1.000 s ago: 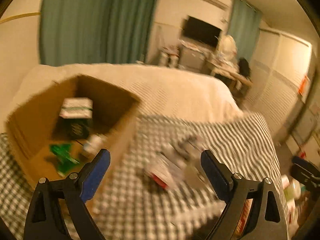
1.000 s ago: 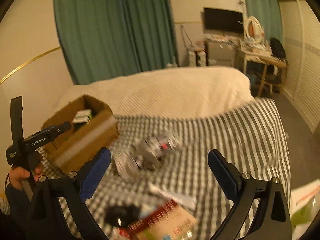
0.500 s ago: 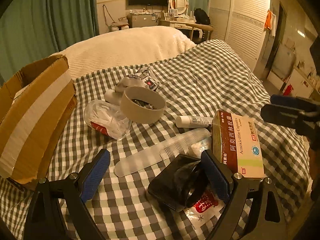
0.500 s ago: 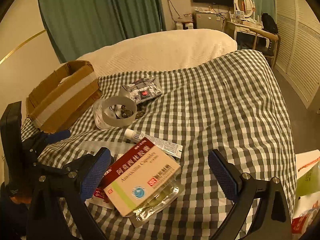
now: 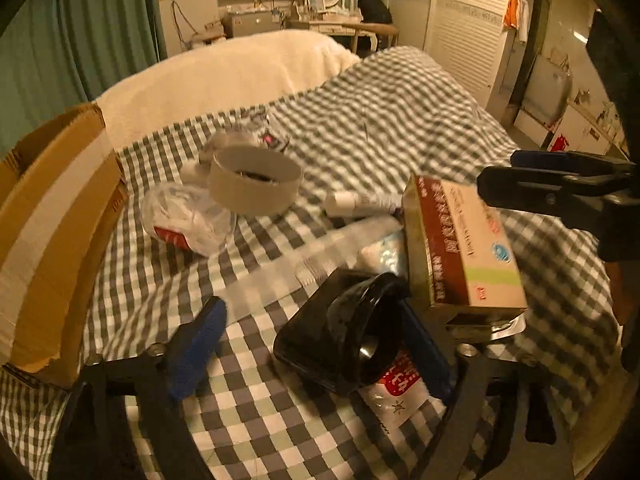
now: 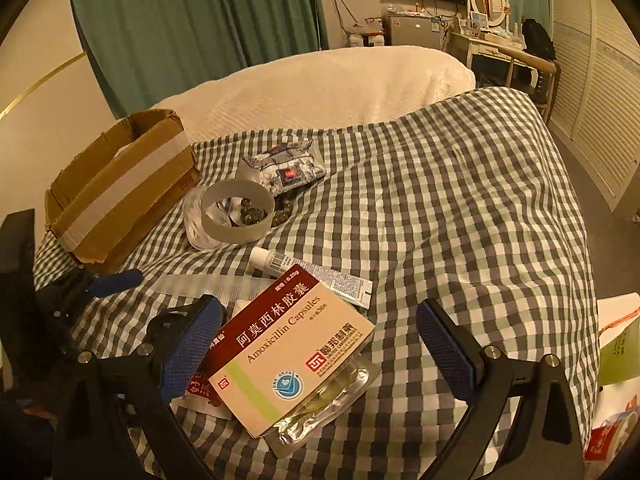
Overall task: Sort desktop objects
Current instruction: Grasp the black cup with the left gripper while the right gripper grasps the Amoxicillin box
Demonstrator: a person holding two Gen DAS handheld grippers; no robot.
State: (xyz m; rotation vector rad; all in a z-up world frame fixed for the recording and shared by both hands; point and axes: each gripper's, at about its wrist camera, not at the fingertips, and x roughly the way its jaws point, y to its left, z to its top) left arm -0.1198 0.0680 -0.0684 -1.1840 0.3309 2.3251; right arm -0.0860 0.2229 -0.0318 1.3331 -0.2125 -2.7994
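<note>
**Closing in on the pile, both grippers now arriving low over the bed**

Dropping from a high, blurred sweep a second ago, the cameras are now sitting close over the clutter. Lying on the checked bedspread (image 6: 460, 208) is the Amoxicillin box (image 6: 292, 352), resting on a blister pack (image 6: 332, 408), with a white tube (image 6: 312, 272) just behind it and a tape ring (image 6: 238, 210) near the cardboard box (image 6: 116, 184). Straddling the Amoxicillin box, the right gripper (image 6: 316, 344) is standing wide open, gripping nothing. Hovering with its jaws spread and empty, the left gripper (image 5: 316, 356) is framing a black holder (image 5: 344, 344) beside a clear comb (image 5: 304, 264). Sorting is likely just starting, with a first pick imminent and most items still loose outside the cardboard box
</note>
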